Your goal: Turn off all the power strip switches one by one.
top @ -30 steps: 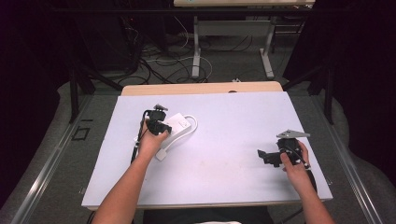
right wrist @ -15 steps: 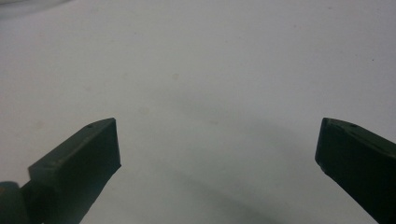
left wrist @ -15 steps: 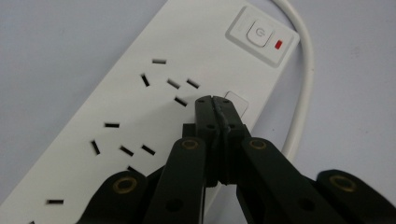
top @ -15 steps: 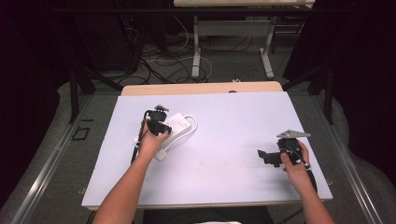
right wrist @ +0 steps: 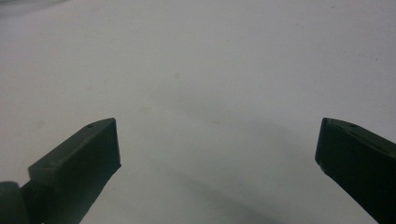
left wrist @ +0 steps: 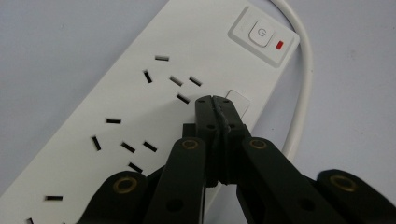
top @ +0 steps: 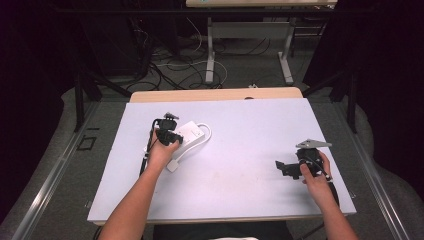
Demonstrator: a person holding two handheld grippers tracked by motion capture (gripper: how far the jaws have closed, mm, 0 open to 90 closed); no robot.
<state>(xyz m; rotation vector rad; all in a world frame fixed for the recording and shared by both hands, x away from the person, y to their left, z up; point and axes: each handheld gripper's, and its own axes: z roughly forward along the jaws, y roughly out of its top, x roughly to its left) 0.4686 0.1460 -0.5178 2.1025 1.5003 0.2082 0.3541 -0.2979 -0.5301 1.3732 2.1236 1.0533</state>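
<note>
A white power strip (top: 187, 137) lies on the left half of the table (top: 240, 150), set at an angle, with its white cord (top: 205, 134) looping around the far end. In the left gripper view the strip (left wrist: 140, 93) shows rows of dark socket slots, a power switch (left wrist: 260, 33) and a red lamp (left wrist: 280, 45) beside it near the cord end.

The left gripper (top: 169, 136) is held over the strip by the left hand (top: 162, 150). Its jaws are pressed fully together with nothing between them; the tips (left wrist: 215, 105) sit above the strip's face, near its edge by a socket group.

The right gripper (top: 290, 167) is in the right hand (top: 315, 172) on the right side of the table, well apart from the strip. Its jaws are spread wide over bare table (right wrist: 210, 93), holding nothing.
</note>
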